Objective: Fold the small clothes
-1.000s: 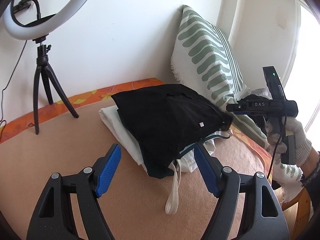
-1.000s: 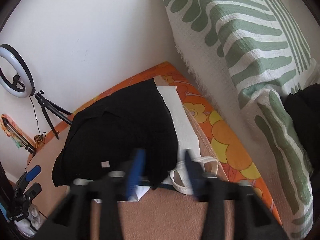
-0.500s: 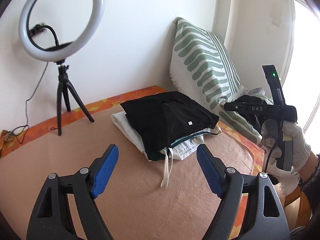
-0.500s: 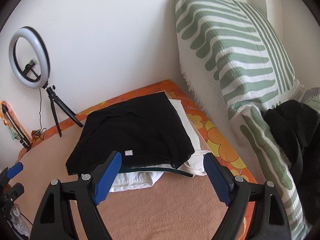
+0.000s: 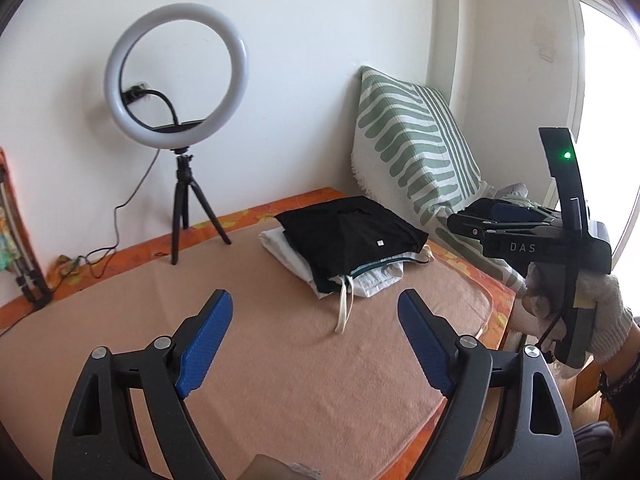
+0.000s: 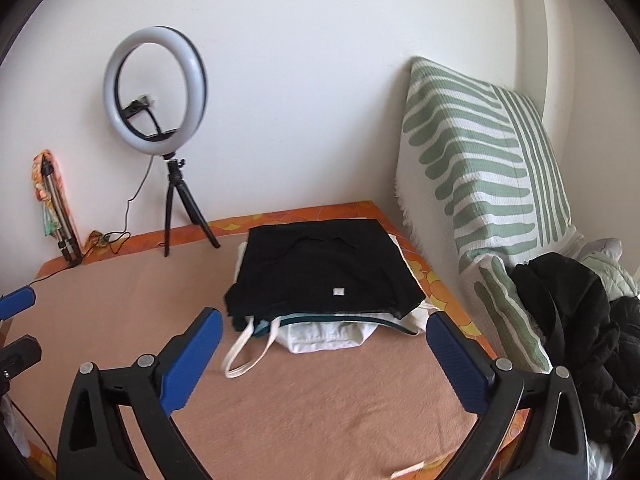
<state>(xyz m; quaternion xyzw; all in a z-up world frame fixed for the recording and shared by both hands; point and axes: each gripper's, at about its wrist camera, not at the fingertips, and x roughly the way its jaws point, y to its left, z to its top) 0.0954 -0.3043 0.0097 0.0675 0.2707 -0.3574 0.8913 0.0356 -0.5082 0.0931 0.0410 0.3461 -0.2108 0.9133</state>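
Observation:
A stack of folded clothes lies at the far right of the peach-covered bed. A black garment [image 5: 352, 232] [image 6: 324, 268] is on top, with a small white tag. A white garment [image 5: 376, 278] [image 6: 328, 334] lies under it, and a white drawstring [image 5: 344, 308] [image 6: 248, 346] trails toward me. My left gripper [image 5: 316, 320] is open and empty, well short of the stack. My right gripper [image 6: 320, 340] is open and empty, just in front of the stack. It also shows in the left wrist view [image 5: 532, 236], held in a gloved hand.
A ring light on a tripod [image 5: 178, 120] [image 6: 156, 92] stands at the back by the wall, its cable trailing left. A green-striped pillow [image 5: 416, 152] [image 6: 480, 164] leans in the right corner. A pile of dark clothes [image 6: 576, 320] lies to the right. The peach blanket [image 5: 280, 360] covers the bed.
Both grippers have drawn back from the stack, which now looks smaller and farther. The right gripper has opened wider. The black garment stays folded on top.

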